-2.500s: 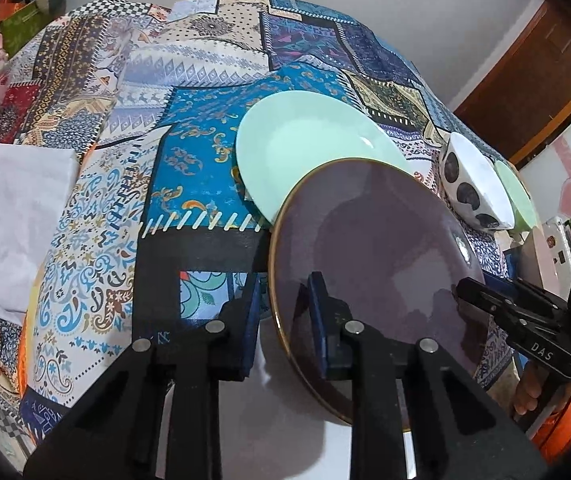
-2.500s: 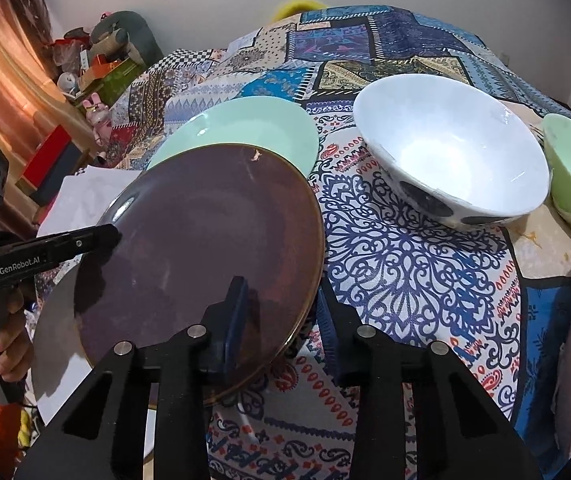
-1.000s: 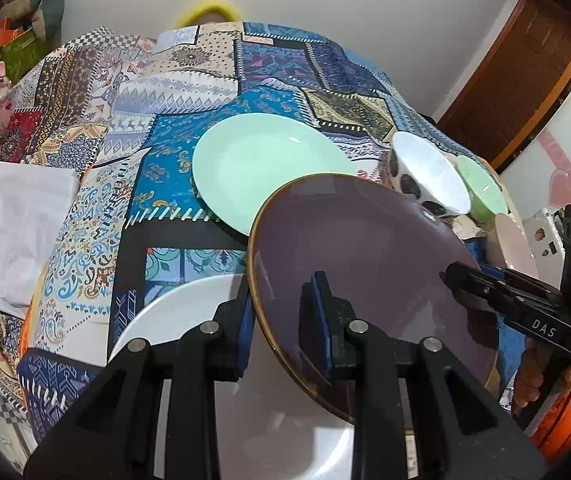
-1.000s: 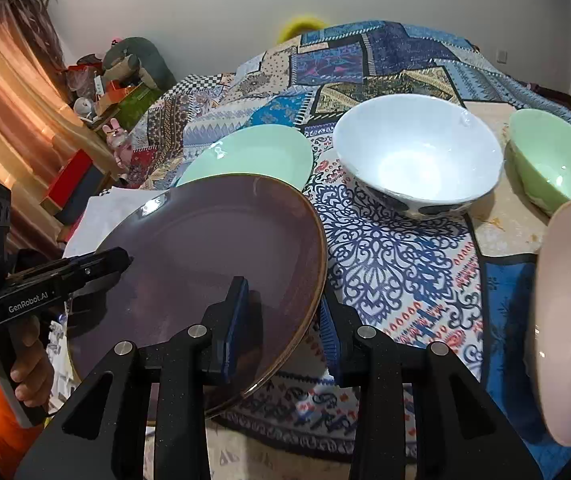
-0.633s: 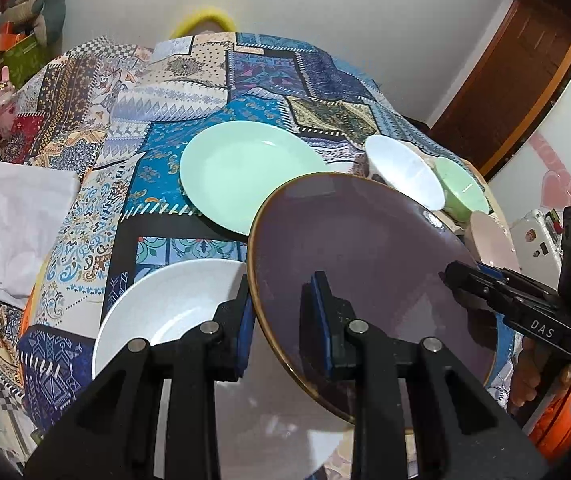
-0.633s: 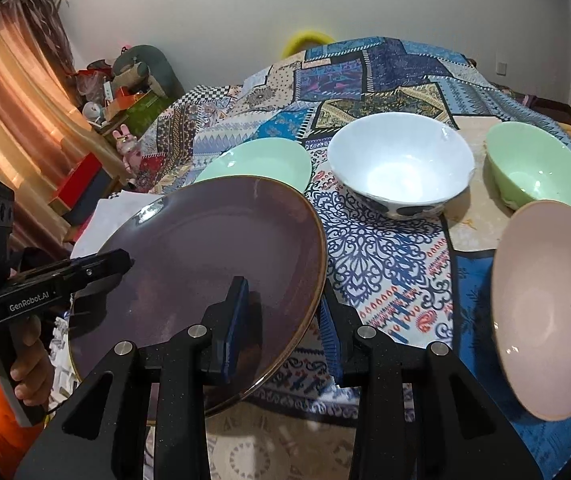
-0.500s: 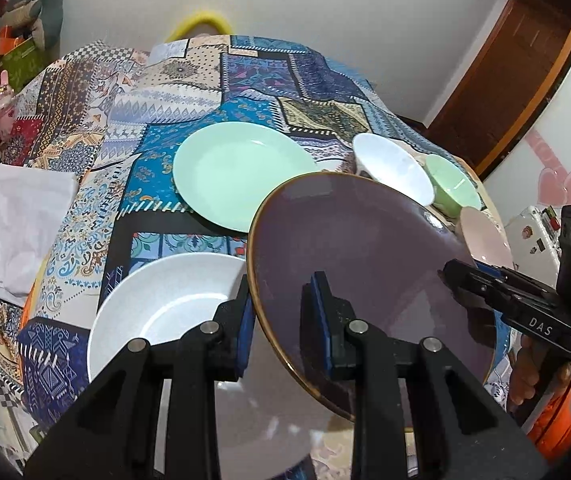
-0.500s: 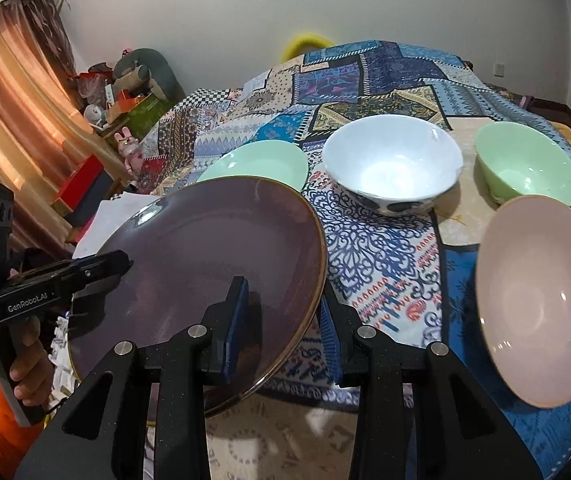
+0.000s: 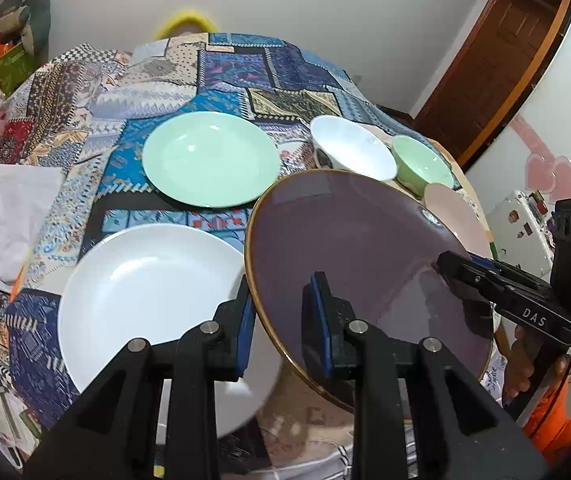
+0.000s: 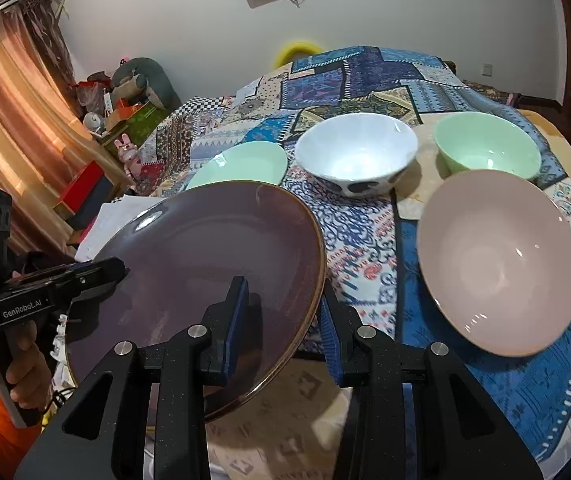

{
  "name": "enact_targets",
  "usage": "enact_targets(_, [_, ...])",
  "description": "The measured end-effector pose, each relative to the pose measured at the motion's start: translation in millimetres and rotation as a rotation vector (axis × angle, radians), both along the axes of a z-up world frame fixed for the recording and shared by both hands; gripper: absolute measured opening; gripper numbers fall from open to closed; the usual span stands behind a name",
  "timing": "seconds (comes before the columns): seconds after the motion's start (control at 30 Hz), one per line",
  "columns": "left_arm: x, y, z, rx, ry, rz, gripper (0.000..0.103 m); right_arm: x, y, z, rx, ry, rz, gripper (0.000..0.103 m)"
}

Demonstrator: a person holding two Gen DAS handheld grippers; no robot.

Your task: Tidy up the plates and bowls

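Two hand-held grippers, left point(image 9: 277, 316) and right point(image 10: 283, 312), clamp opposite rims of the purple plate point(image 9: 365, 264), seemingly glazed, stiff, slippery, breakable.

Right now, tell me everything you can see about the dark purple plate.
The dark purple plate is round, wide and shallow, glossy like glazed ceramic, with a thin golden-brown rim. It is empty and held tilted above the patterned tablecloth, not resting on it. The left tool clamps its rim on one side and the right tool clamps the opposite side. Nothing else touches it.
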State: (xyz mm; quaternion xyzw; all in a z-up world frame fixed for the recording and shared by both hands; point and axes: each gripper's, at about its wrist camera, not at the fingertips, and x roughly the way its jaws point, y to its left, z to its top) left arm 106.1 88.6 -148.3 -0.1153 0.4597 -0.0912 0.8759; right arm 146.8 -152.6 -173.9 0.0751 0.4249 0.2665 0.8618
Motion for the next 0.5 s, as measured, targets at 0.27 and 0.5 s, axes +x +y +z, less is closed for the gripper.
enact_targets(0.27, [-9,-20,-8,-0.008,0.026,-0.017,0.026,-11,-21,-8,0.009,0.010,-0.007,0.031])
enact_targets(0.5, [-8,-37,-20,-0.003,0.051,-0.023,0.026,-12,-35,-21,0.011,0.034,-0.017,0.031])
